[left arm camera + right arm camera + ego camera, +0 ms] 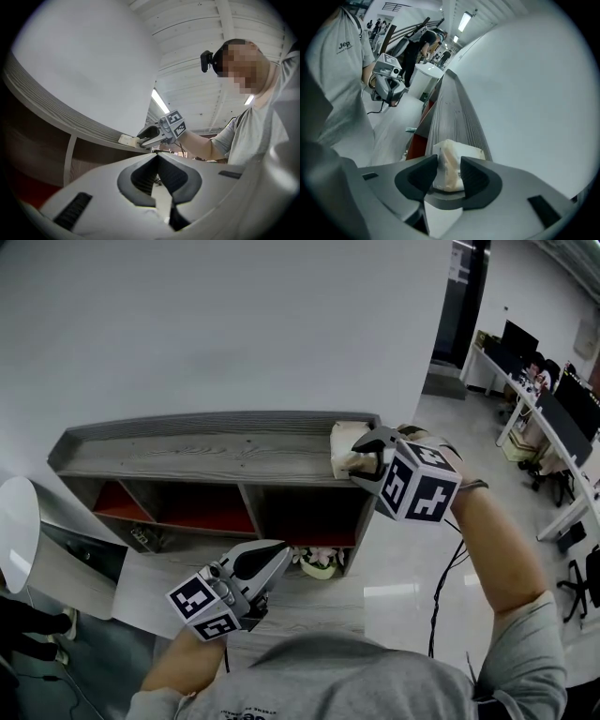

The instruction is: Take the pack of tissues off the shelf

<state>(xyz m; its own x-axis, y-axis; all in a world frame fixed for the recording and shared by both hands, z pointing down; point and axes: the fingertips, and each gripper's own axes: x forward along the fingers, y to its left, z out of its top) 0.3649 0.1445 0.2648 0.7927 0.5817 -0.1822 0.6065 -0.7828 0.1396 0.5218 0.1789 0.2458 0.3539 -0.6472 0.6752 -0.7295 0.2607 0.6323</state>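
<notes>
pack of tissues (457,152) on shelf (187,451) top, right end, centre of head view. right gripper (449,164) open, jaws astride it; left gripper (157,157) closed, empty. likely light, soft, slick wrap: pinch mid-body, gently

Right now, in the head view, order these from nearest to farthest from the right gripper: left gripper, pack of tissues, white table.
1. Pack of tissues, between the right gripper's tongs, at the shelf's right end.
2. Left gripper, lower centre.
3. White table, far left edge.
</notes>
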